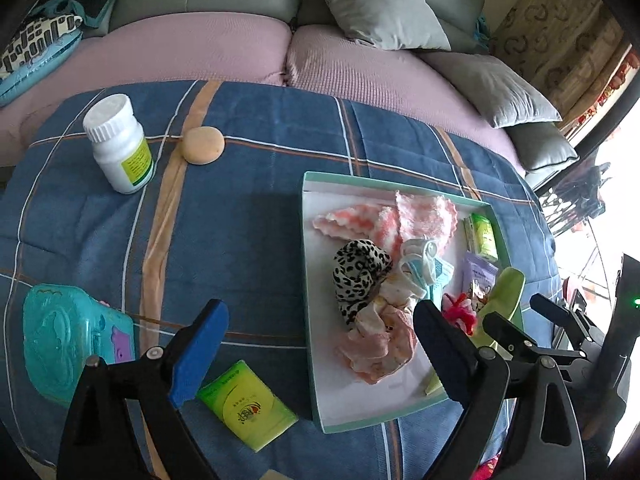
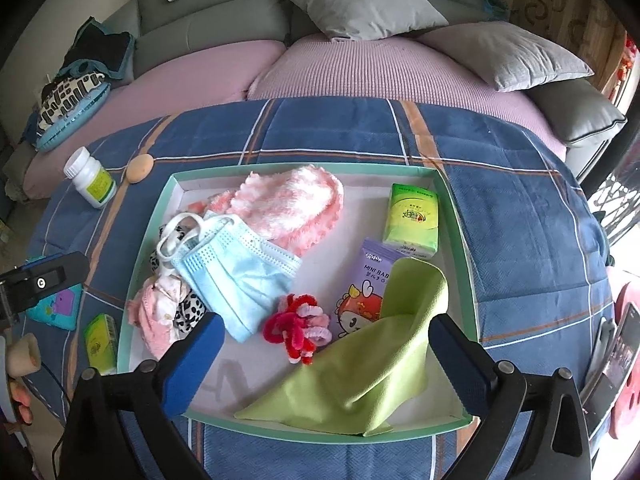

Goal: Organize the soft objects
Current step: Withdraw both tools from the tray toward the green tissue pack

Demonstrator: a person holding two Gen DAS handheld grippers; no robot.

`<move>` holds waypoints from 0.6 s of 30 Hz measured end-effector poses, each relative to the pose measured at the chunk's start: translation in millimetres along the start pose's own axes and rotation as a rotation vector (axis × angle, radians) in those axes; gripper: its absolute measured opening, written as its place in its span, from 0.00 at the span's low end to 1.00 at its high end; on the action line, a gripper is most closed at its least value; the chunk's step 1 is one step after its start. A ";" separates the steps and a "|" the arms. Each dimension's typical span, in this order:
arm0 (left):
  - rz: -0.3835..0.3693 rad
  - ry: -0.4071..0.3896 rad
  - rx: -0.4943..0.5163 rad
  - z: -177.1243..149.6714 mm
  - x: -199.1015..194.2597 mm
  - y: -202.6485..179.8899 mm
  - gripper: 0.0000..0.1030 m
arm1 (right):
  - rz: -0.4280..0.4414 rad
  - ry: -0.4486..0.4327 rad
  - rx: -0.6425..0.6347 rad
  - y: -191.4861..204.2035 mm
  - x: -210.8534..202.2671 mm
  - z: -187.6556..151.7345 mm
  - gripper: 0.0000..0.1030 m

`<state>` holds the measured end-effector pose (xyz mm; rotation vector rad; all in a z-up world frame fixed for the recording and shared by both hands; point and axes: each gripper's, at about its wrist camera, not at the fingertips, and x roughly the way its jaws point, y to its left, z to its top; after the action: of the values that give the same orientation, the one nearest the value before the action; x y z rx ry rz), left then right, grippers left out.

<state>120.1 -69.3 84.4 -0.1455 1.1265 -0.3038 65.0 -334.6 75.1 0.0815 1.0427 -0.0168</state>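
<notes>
Soft items — mask, pink cloth, green cloth — are already gathered in the tray; tissue pack and sponge are left outside it; left gripper and right gripper are spread wide, nothing held.

Daylight floods both views from three o'clock, where a window burns out to pure white with no detail. The blue plaid blanket is evenly lit, mid-bright, and colours look slightly washed. In the left wrist view a soft shadow darkens the blanket just at nine o'clock from the shallow box. Inside the box in the right wrist view, a faint grey shadow lies on the white floor. Fisheye bending curves the sofa strongly, and black vignetting cuts the corners. The centre is sharp; the edges smear.
</notes>
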 end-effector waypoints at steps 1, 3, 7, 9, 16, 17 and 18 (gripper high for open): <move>0.002 -0.001 -0.001 0.8 -0.3 0.5 0.91 | -0.001 0.001 0.003 -0.1 0.3 0.1 1.00; 0.003 -0.003 -0.002 1.1 -1.7 1.1 0.91 | 0.000 0.005 0.005 -0.2 0.9 -0.3 1.00; 0.002 -0.002 0.002 1.0 -3.9 1.9 0.91 | 0.001 0.009 0.007 0.3 0.4 -0.7 1.00; 0.002 -0.003 0.007 1.1 -5.3 2.1 0.91 | -0.001 0.008 0.008 1.1 -0.9 -0.2 1.00; 0.005 0.006 0.013 -0.3 -9.1 6.9 0.91 | 0.011 0.047 0.025 8.4 -0.2 -0.7 1.00; 0.006 0.014 0.014 -1.2 -8.7 8.2 0.91 | 0.011 0.051 0.022 10.3 -0.2 -1.2 1.00; 0.007 0.022 0.015 -2.3 -8.2 9.4 0.91 | 0.012 0.055 0.018 12.5 -0.4 -1.7 1.00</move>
<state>116.4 -57.7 88.0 -0.1247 1.1461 -0.3080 64.0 -322.0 75.4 0.1051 1.0971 -0.0130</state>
